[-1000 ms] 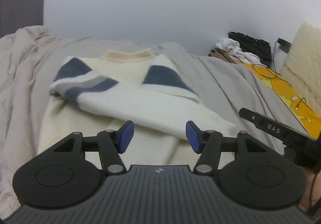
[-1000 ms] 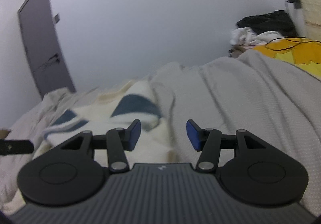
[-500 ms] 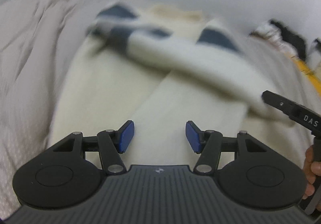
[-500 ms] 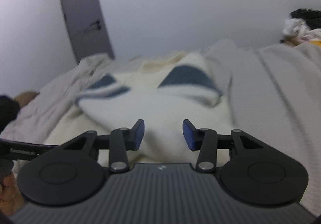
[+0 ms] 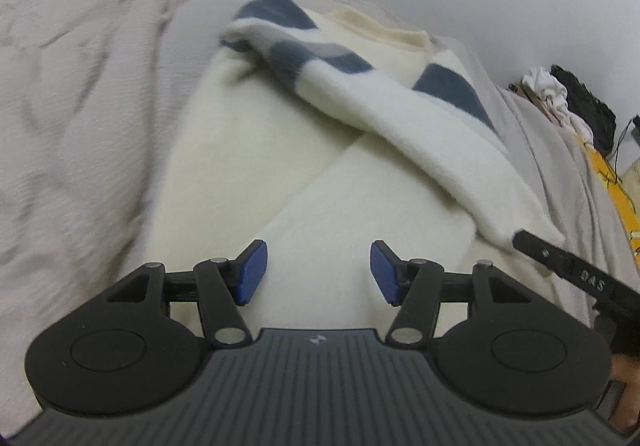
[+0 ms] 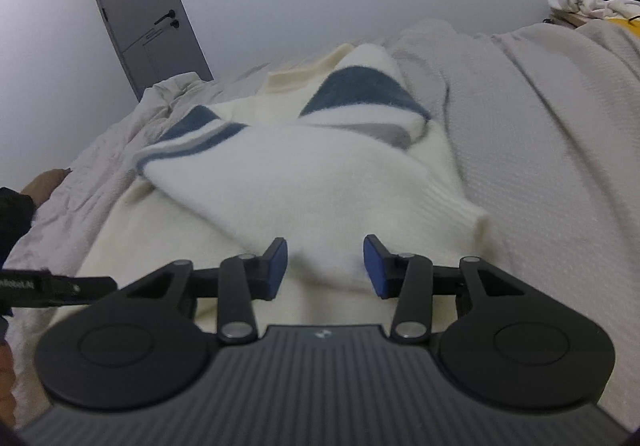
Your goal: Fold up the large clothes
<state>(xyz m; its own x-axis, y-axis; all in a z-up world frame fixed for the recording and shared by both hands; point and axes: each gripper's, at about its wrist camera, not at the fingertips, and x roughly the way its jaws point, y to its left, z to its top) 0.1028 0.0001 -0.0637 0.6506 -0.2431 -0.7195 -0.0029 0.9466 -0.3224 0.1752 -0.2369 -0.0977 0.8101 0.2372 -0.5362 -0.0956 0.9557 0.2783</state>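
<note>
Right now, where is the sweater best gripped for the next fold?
Probably the near hem of the cream sweater, one gripper per corner, coming in low from the near edge. Both sleeves already cross the chest, and the hem lies flat nearest the left gripper and right gripper.

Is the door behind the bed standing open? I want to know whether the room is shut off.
No. In the right wrist view the grey door sits closed in its frame.

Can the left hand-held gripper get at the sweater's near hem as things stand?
Probably yes: the left hand-held gripper hangs with its jaws open just over the cream sweater, nothing lies between them, and the right hand-held gripper stays off to the side.
</note>
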